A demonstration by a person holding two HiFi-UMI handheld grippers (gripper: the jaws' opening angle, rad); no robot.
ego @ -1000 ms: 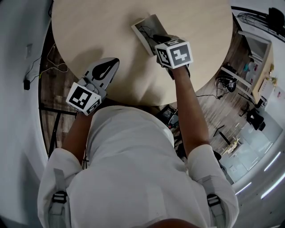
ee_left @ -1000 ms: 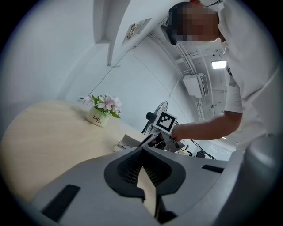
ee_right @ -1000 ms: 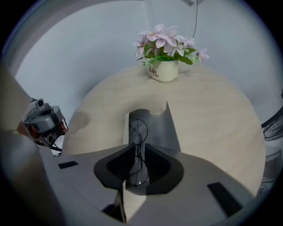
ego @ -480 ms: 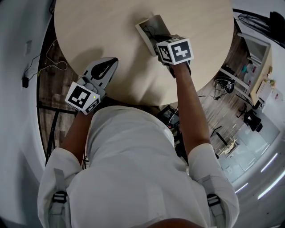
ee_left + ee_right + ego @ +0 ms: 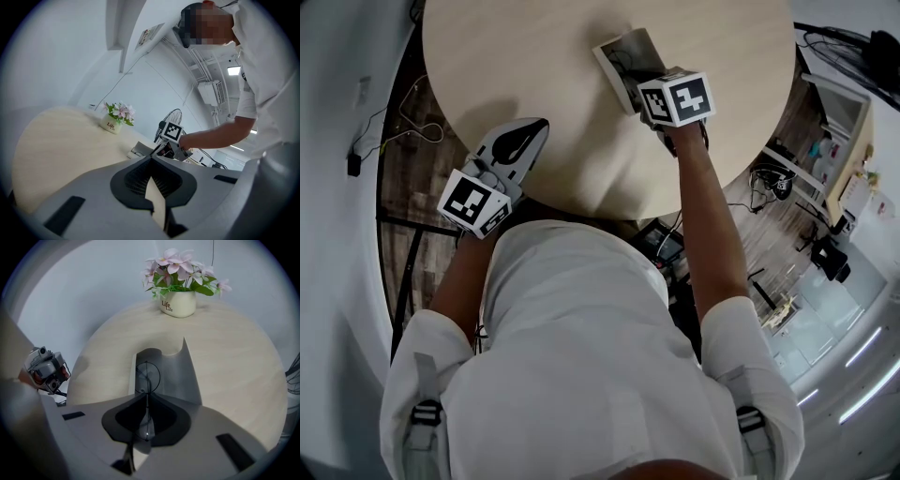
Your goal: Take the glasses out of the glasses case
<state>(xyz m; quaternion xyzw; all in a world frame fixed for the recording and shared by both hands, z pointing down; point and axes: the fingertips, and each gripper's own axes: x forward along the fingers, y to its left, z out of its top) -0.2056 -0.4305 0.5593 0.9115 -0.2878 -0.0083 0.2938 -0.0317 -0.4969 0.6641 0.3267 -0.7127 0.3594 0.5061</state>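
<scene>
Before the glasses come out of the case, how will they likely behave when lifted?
The glasses look thin-wired with round lenses, so probably light and easily bent. The right hand-held gripper pinches only a thin part, so they may swing.

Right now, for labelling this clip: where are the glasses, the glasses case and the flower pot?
glasses [image 5: 148, 376], right gripper view, round lens.
glasses case [image 5: 176, 373], right gripper view, grey inside.
flower pot [image 5: 178, 304], right gripper view, white front.
</scene>
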